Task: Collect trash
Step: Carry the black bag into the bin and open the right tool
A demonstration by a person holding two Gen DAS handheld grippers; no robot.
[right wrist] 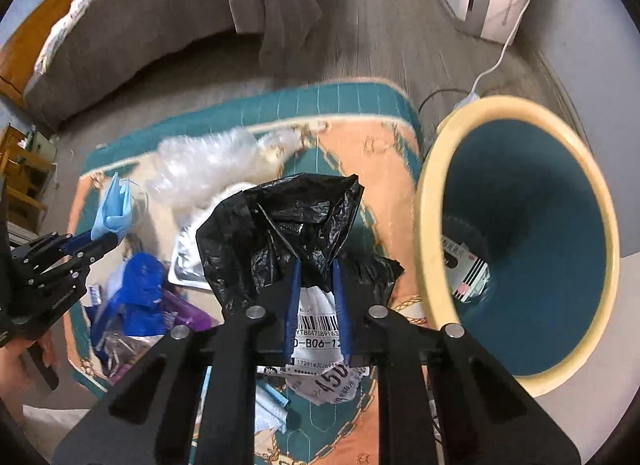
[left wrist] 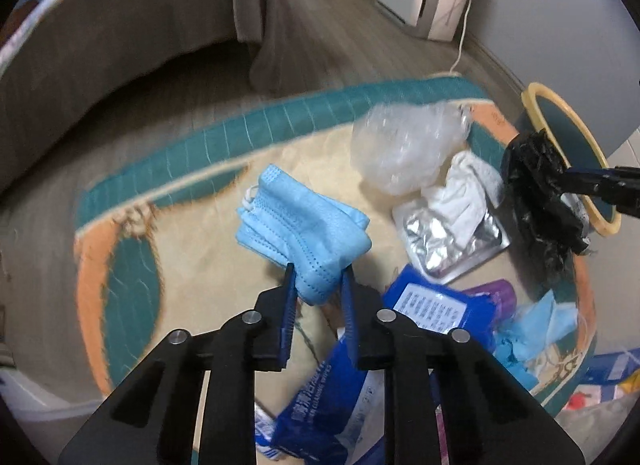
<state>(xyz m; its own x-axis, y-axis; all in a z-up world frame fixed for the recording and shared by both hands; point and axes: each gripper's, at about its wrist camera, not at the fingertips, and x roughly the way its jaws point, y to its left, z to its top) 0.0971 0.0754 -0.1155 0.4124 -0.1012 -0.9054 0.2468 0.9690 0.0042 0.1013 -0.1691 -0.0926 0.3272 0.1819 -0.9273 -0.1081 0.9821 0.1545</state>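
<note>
The crumpled black plastic bag [right wrist: 288, 233] is clamped in the right claw [right wrist: 316, 293] just left of the open yellow-rimmed bin [right wrist: 432, 225], while the left claw [left wrist: 318, 285], farther from the bin, pinches a blue face mask [left wrist: 296, 225] above the littered rug [left wrist: 132, 265].

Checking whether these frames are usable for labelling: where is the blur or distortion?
Left wrist view: rug border and floor smeared, crumpled blue face mask fairly sharp. Right wrist view: fisheye stretches the yellow-rimmed teal bin; clear plastic wrap blurred.
</note>
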